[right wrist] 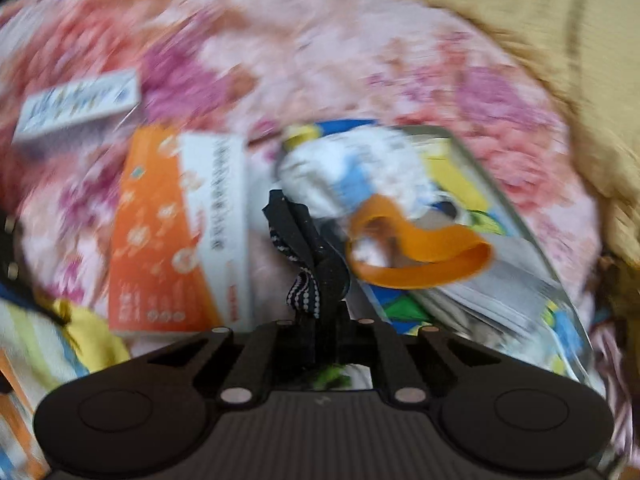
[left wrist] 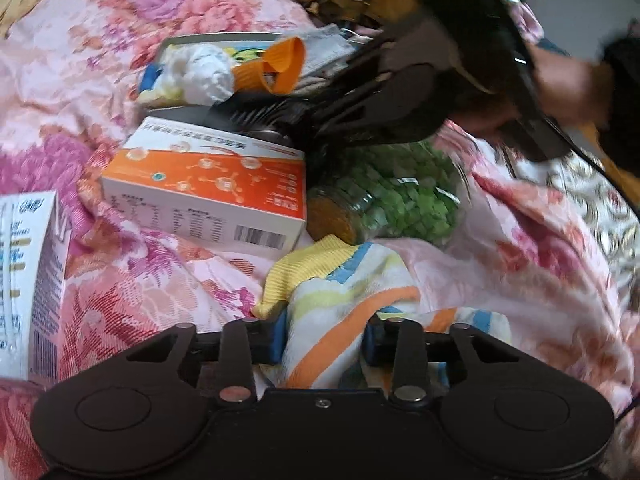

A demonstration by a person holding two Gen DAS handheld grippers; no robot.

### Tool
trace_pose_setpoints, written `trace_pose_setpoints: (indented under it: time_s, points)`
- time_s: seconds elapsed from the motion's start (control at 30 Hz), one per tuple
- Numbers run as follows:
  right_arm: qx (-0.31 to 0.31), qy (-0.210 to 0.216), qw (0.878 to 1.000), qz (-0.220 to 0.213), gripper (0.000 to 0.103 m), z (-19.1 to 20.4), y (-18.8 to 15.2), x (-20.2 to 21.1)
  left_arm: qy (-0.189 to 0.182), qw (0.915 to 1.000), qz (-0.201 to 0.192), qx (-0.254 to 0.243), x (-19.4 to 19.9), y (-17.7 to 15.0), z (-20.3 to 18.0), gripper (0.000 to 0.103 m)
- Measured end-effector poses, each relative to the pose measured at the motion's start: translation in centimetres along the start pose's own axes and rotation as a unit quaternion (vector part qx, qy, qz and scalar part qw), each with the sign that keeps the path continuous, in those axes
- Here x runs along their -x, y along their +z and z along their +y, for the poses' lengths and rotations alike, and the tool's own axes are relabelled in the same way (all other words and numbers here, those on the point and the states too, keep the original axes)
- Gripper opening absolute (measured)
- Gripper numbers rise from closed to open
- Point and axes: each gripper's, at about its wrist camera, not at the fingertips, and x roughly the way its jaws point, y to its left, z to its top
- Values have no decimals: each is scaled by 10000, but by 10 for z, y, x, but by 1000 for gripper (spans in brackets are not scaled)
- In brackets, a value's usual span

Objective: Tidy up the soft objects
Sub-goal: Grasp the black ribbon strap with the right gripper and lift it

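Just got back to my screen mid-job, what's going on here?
A person is sorting soft things on a floral bedspread with a gripper in each hand. The left gripper has its fingers around a striped cloth, seemingly gripping it. The right gripper is shut on a black fabric strip. Beside them lie an orange box, a jar of green pieces and a tray holding a white wad and an orange loop.

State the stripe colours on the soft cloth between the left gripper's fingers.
Orange, blue, yellow on white striped cloth; left wrist view.
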Motion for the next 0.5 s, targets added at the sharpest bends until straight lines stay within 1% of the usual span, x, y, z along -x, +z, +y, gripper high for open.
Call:
trace_pose_setpoints:
  time_s: [0.07,0.13,0.27,0.43,0.5]
  points:
    - [-311,-121,9993,-195,9,-3,-5,15,32,10000,-43,74,1,1,1,30]
    - [-490,-164,9979,-402,9,-4,-10,27,123,9999,-98,16,2,1,-1,26]
    - [-693,-25,9954,-666,9,4,-20,51,147,9998,-55,-118,1,1,-5,27]
    - [-849,108,9937,-726,9,10,-36,63,89,9996,32,-255,1,0,-8,32]
    - [-915,135,9929,-743,9,12,-45,66,84,9992,68,-384,2,-1,-11,33]
